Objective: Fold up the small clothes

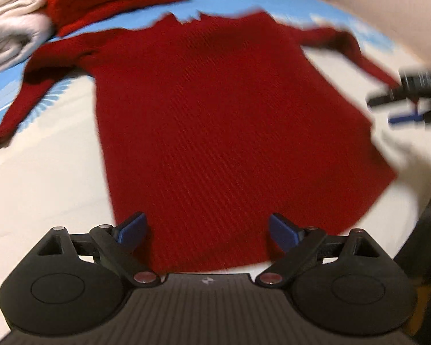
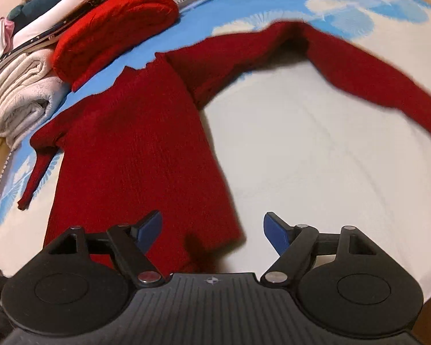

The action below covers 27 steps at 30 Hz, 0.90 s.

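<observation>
Your left gripper (image 1: 207,230) and right gripper (image 2: 212,230) hang with jaws released above the dark red sweater (image 1: 230,120), spread flat on the bed (image 2: 316,172) for folding.

One dark red sweater (image 2: 135,149) spread out, two grippers, one pile of folded clothes (image 2: 43,66) (several layers)

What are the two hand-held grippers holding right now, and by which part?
Nothing. The left hand-held gripper and right hand-held gripper both stand open and empty over the dark red sweater, which lies spread flat on the bed sheet.
</observation>
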{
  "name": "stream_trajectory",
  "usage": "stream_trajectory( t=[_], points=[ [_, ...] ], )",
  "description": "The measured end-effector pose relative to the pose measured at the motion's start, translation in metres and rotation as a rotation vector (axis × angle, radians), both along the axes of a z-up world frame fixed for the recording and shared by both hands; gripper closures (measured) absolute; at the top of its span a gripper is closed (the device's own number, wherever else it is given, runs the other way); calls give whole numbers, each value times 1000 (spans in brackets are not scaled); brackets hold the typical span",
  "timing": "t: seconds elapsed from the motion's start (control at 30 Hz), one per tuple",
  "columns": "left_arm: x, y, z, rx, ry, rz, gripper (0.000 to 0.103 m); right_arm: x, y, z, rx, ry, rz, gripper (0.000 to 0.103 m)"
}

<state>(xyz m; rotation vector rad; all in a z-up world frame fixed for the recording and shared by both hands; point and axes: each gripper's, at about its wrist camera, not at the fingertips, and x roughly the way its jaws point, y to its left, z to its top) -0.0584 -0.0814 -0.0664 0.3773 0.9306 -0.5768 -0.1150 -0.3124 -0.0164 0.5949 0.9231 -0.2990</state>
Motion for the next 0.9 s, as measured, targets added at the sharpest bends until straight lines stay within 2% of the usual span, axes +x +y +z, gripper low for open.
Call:
stream_trajectory(
  t=[0.07,0.1,0.17,0.27,0.33,0.4,0.43,0.47,0.53,0.6,0.67,0.8,0.9],
  points=[
    [2,-4,-18,41,-19,-29,6,4,3,-6,-9,19,13,24],
    [2,-4,-20,32,-50,-3,2,5,7,-6,-19,17,20,24],
    [8,-4,-22,20,-69,57,2,6,11,-4,-42,8,22,24],
    [11,-5,-26,32,-135,73,3,9,14,-5,-36,0,13,24],
    [14,-4,-22,37,-215,98,20,11,12,-4,-26,-11,12,24],
    [22,4,-13,-2,-241,128,62,13,10,-1,-47,-26,-2,24],
    [26,11,-6,-41,-249,157,74,13,9,1,-61,-36,-9,24],
    [27,16,2,-67,-264,184,91,14,7,3,-77,-46,-19,24],
    [37,32,19,-103,-299,285,92,13,3,4,-90,-65,-44,24],
    [49,59,36,-207,-267,376,92,14,3,4,-84,-76,-43,24],
    [56,82,48,-263,-269,458,93,14,8,4,-78,-87,-4,24],
    [66,121,60,-294,-259,574,93,16,34,1,-51,-102,206,24],
    [72,138,66,-306,-252,621,93,17,67,-4,-97,-88,383,24]
  ],
)
